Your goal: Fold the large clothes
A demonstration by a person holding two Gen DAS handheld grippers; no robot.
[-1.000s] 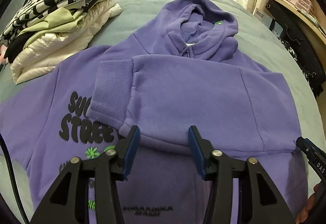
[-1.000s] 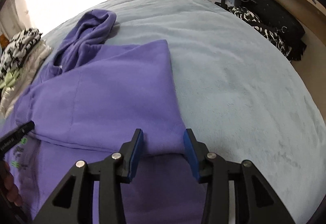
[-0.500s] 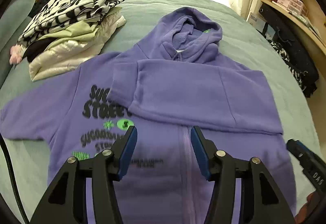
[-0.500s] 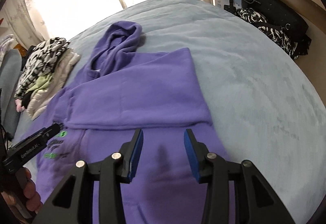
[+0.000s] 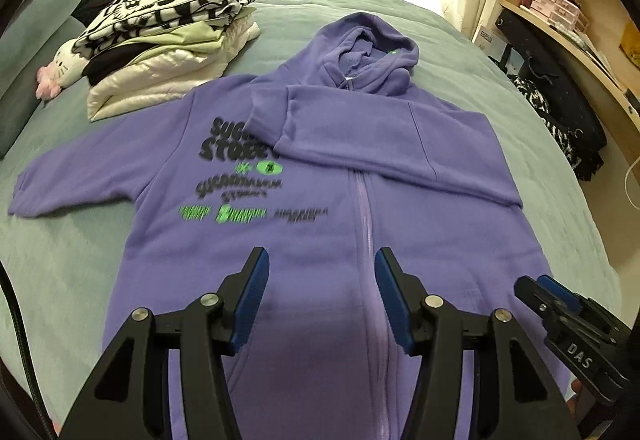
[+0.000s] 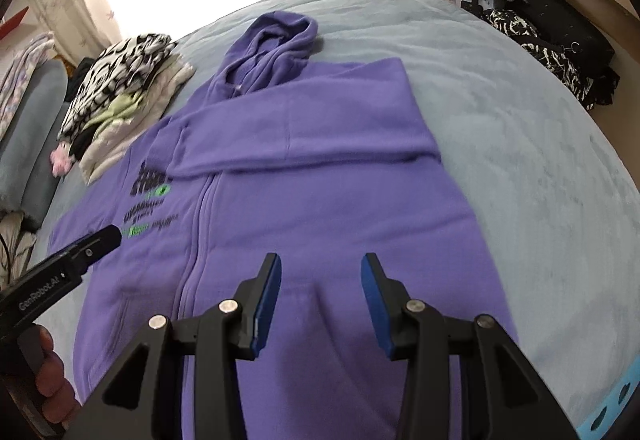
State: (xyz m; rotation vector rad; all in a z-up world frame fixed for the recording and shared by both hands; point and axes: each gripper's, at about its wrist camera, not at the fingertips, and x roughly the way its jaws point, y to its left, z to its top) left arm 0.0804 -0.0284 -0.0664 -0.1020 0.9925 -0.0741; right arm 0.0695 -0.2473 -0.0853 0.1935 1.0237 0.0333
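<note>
Purple fleece fills most of both views: a zip-front hoodie (image 5: pixel 320 240) is spread face up on a grey-green bed cover (image 5: pixel 60 260), hood toward the curtained window. At the far left of the bed, a stack of folded clothes (image 5: pixel 160 40) is seen, topped by a black-and-white patterned piece, with a pink-and-white plush toy (image 5: pixel 56 74) just beside it. The hoodie's one sleeve is stretched out flat toward that stack. Black and green lettering is printed on the chest on that side of the zip. The other sleeve (image 5: pixel 380 136) is laid folded across the chest below the hood, its cuff covering part of the lettering.

The left gripper (image 5: pixel 320 300) is held above the lower front of the hoodie, near the zip, its blue pads parted and nothing between them. The right gripper (image 6: pixel 320 300) is held above the lower front on the other side of the zip, jaws likewise parted and empty. At the far right, a wooden shelf (image 5: pixel 568 28) with small boxes is seen.
</note>
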